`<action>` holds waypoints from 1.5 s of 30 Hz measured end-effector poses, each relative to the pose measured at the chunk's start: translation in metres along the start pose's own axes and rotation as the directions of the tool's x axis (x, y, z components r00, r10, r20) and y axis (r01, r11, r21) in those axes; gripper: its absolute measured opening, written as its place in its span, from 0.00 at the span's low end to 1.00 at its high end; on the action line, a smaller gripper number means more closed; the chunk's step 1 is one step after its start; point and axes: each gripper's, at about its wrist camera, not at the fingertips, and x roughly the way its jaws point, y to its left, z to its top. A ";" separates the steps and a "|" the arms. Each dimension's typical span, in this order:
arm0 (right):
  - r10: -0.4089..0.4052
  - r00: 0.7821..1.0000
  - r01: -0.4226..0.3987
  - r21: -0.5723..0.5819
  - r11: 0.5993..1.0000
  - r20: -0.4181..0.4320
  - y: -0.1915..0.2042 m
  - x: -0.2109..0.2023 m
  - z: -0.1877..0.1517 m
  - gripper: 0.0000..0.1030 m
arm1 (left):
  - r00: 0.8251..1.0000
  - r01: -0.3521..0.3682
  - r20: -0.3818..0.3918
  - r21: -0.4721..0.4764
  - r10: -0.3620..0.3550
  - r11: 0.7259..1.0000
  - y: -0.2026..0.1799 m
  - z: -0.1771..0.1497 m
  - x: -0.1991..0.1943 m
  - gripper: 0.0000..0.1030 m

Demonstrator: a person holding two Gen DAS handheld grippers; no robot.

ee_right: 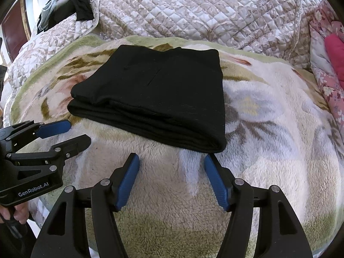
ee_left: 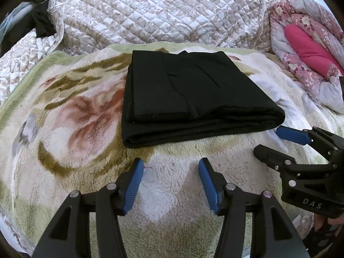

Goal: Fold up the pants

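Pants [ee_left: 193,94] lie folded in a neat stack on the fleece blanket [ee_left: 81,129].
Left gripper [ee_left: 171,172] and right gripper [ee_right: 172,167] hover near, jaws wide apart, empty; withdraw straight without snagging the near fold.

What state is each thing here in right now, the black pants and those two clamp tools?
black pants: folded into a flat stack, lying on the fleece blanket, touched by neither tool
left gripper: open, empty, short of the pants
right gripper: open, empty, short of the pants

The folded pants [ee_left: 193,94] lie on a fleece blanket [ee_left: 75,129]. A quilt [ee_left: 150,10] lies behind them. Both tools sit before the pants, apart from them.
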 end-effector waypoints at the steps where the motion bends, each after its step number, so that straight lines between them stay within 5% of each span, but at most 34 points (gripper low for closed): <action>1: 0.000 1.000 0.000 0.000 1.000 0.000 0.000 0.000 0.000 0.62 | 1.000 -0.001 0.000 0.001 0.001 1.000 0.000 0.000 0.000 0.55; 45: -0.007 1.000 0.007 -0.001 1.000 0.005 0.001 0.001 0.000 0.63 | 1.000 -0.017 -0.019 0.005 0.017 1.000 -0.001 0.002 0.002 0.58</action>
